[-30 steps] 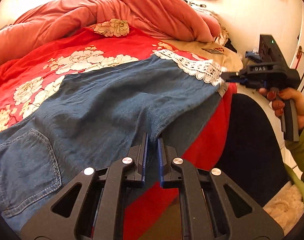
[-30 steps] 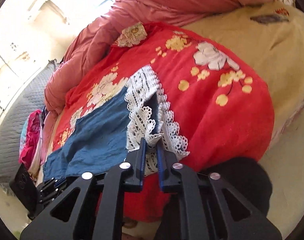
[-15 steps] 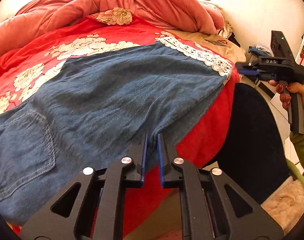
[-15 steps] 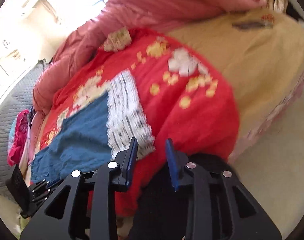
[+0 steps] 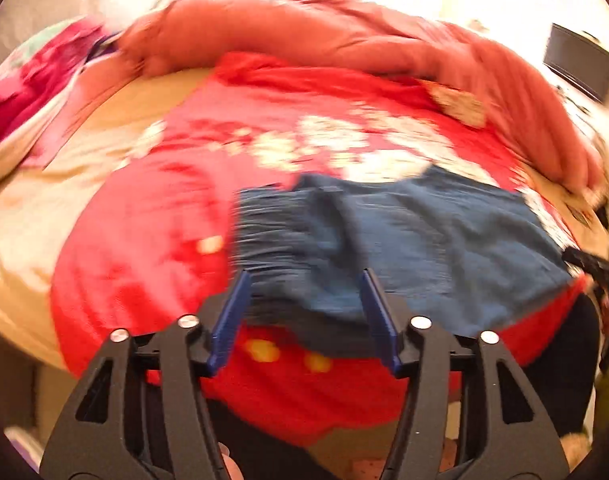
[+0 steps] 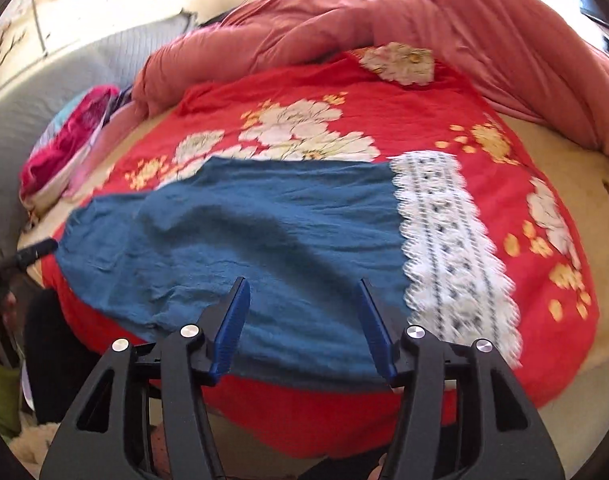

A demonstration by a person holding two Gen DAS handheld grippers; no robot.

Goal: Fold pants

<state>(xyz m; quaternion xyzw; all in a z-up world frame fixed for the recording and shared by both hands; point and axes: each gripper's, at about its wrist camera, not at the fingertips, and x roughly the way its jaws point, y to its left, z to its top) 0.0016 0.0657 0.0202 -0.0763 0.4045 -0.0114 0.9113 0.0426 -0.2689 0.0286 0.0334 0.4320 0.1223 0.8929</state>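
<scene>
Blue denim pants [image 6: 264, 232] with a white lace hem [image 6: 448, 248] lie flat on the red floral bedspread [image 6: 384, 120], near the bed's front edge. In the left wrist view the pants [image 5: 424, 240] lie with the gathered waist at the left; this view is blurred. My left gripper [image 5: 304, 312] is open and empty, just above the waist end at the bed's edge. My right gripper [image 6: 302, 320] is open and empty, over the leg part beside the lace hem.
A bunched pink duvet [image 6: 424, 12] lies along the back of the bed. A pink cloth pile [image 6: 68, 136] sits at the far left by a grey headboard [image 6: 32, 100]. A beige sheet [image 5: 36, 216] shows around the bedspread. The other gripper's tip [image 6: 36, 250] shows at the left edge.
Both grippers let go of the pants and opened wide. The pants now lie flat on the bed. Both grippers pulled back and swung left along the front edge.
</scene>
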